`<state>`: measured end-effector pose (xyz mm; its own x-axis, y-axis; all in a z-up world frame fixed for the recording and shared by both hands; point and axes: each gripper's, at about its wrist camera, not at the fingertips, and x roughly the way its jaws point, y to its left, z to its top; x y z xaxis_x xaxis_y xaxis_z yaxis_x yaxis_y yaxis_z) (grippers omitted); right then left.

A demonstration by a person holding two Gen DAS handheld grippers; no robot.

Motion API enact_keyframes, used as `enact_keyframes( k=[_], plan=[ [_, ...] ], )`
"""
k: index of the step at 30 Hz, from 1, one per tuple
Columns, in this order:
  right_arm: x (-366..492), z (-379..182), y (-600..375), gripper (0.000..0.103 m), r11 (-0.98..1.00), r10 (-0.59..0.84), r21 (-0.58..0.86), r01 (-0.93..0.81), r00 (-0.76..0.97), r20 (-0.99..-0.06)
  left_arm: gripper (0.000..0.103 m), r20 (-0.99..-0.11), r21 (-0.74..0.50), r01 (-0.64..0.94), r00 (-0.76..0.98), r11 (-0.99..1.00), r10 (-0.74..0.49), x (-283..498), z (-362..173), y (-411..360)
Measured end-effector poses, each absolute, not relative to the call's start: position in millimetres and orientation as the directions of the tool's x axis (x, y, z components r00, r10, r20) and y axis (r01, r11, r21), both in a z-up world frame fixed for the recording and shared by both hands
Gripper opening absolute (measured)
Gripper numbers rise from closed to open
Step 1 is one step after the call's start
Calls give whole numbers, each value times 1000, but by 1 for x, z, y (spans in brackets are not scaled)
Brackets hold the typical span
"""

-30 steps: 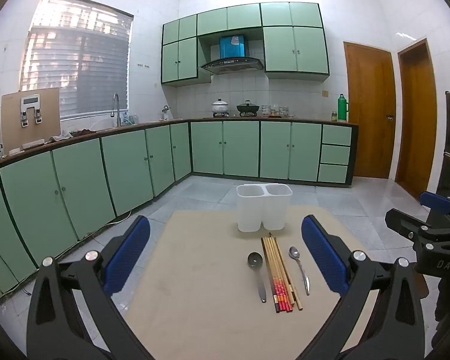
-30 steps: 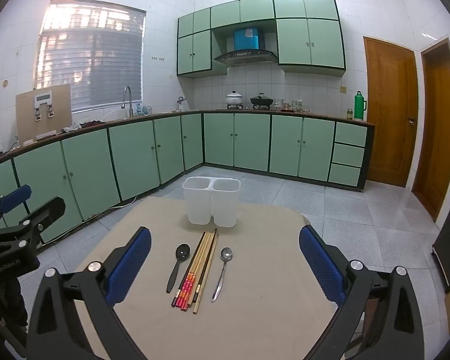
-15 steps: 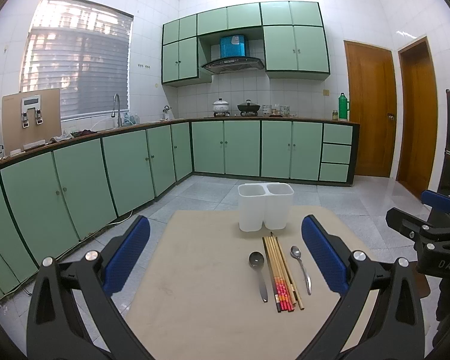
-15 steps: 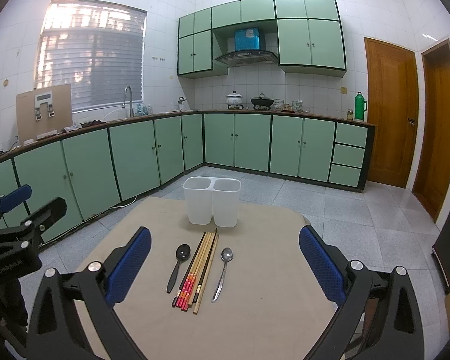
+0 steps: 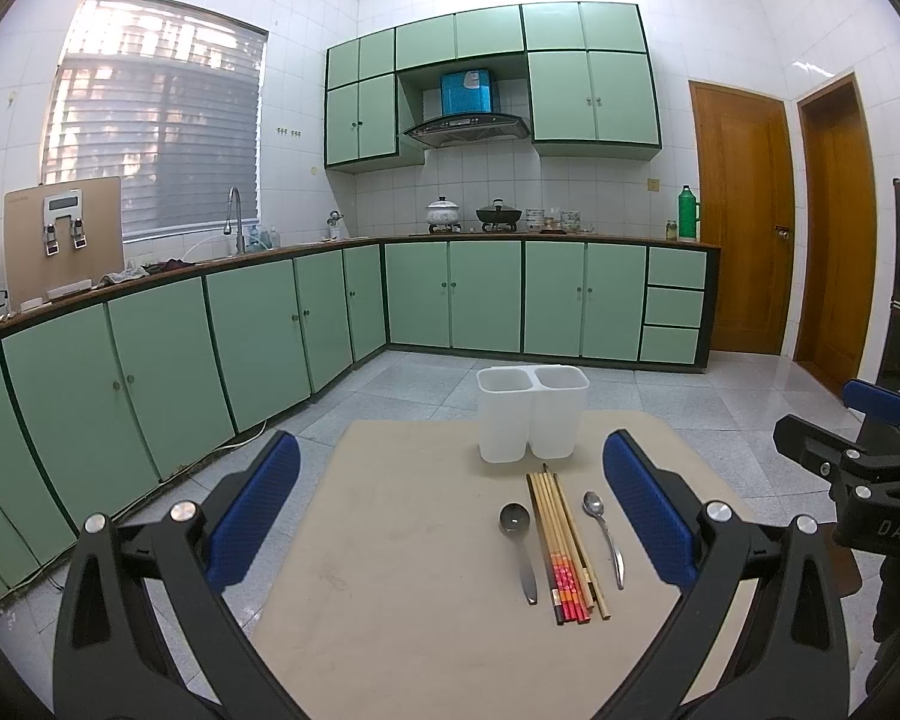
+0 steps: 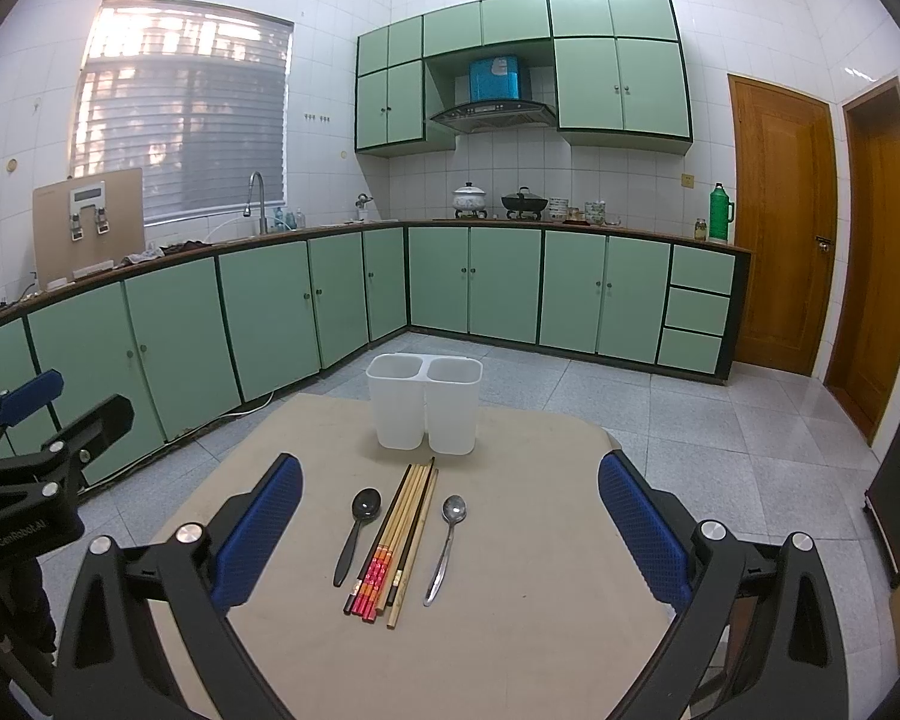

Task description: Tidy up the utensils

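left claw [image 5: 450, 504] spread, chopsticks [image 6: 399, 534] central rightward

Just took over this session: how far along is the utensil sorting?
Nothing is done yet: the white holder shows no utensils in it. Nothing is in hand; the left tool and right tool are open. Left: the dark spoon, chopsticks and silver spoon on the table.

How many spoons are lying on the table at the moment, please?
2. The dark spoon lies left of the chopsticks; the silver spoon lies right of them. Both are in front of the white holder, whose insides are not fully visible.
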<state>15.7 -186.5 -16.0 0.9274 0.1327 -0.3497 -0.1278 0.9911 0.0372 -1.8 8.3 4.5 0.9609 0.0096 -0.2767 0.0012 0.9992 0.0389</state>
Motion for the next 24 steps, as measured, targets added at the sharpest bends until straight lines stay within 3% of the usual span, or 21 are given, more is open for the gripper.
enact_keyframes(
  k=[24],
  plan=[
    [16, -16, -187, 97, 991, 133, 37, -128, 928, -348, 98, -277, 39, 1, 961, 999, 10, -2, 4, 11]
  ],
)
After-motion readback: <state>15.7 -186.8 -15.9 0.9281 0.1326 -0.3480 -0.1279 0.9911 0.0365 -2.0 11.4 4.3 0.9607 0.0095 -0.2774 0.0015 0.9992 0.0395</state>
